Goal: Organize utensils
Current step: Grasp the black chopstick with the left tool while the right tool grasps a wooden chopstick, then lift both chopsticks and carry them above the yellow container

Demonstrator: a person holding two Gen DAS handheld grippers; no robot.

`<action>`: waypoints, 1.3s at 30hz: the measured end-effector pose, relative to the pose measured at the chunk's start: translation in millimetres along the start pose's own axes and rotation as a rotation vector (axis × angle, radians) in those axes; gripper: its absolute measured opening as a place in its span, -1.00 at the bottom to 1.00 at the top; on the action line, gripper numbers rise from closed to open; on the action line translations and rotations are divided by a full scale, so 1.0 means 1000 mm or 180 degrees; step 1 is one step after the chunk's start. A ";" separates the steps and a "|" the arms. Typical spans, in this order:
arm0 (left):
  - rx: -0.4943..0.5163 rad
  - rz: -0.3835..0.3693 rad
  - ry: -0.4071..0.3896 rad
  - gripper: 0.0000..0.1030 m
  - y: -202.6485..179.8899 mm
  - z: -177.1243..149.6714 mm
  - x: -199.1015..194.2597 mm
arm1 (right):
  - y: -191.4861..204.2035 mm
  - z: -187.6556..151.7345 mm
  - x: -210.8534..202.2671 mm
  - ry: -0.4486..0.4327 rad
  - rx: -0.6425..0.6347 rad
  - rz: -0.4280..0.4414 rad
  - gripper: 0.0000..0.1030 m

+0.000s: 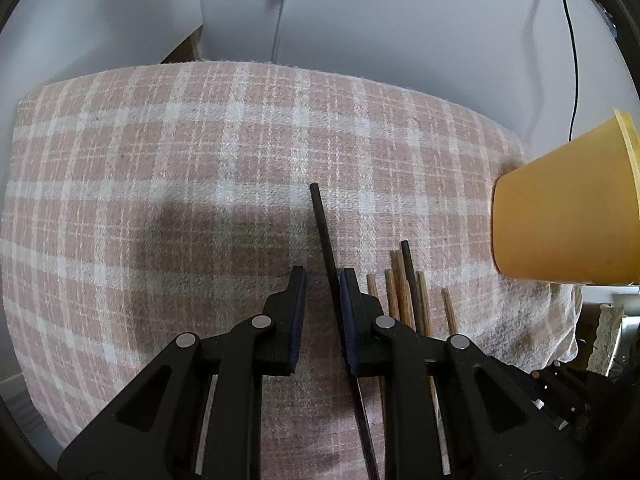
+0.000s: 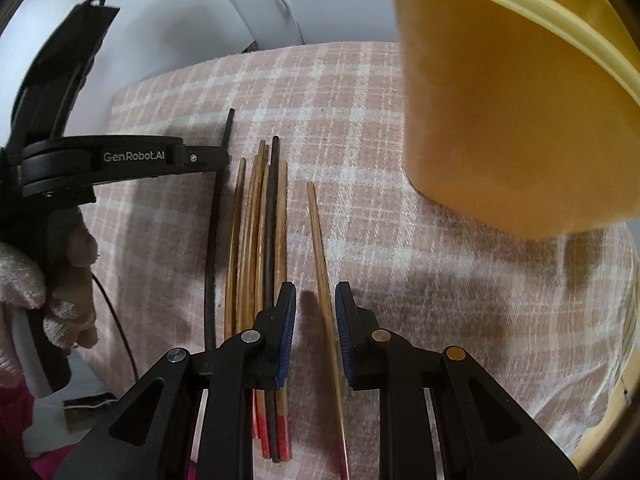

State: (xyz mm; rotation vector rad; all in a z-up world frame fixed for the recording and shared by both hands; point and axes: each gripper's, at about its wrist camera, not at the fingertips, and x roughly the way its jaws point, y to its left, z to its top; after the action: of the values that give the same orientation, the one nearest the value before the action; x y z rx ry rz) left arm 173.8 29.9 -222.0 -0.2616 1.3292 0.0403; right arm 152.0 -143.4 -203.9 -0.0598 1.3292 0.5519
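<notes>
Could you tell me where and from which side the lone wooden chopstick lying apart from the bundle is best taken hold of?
Grip the lone wooden chopstick on its shaft, coming from above with one finger on each long side. It lies flat on the checked cloth, clear of the bundle, and the right gripper already straddles it, jaws apart, so closing there probably suffices.

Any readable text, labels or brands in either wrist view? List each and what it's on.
"GenRobot.AI": white lettering on the black body of the left gripper, seen in the right wrist view.
No other text: none on the yellow cup, the chopsticks or the plaid cloth.
</notes>
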 end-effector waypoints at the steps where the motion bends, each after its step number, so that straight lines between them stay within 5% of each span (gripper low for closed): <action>1: -0.0006 0.0006 0.0005 -0.69 -0.001 -0.001 -0.001 | 0.002 0.002 0.002 0.0007 -0.0032 -0.0025 -0.64; 20: 0.0007 0.0024 -0.0050 -0.90 -0.002 0.024 0.006 | 0.047 0.015 0.040 0.0121 -0.0373 -0.0374 -0.64; 24: -0.0042 0.0001 -0.0059 -0.91 0.006 0.022 0.003 | 0.056 0.009 0.043 0.0132 -0.0433 -0.0326 -0.91; 39: 0.0021 -0.0196 -0.0382 -0.92 0.044 0.004 -0.064 | 0.057 0.020 -0.019 -0.0213 -0.0306 0.0074 -0.92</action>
State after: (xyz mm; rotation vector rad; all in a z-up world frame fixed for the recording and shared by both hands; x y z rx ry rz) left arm 154.3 80.9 -166.8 -0.2900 1.2011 -0.0004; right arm 144.0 -93.1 -165.4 -0.1039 1.2393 0.6324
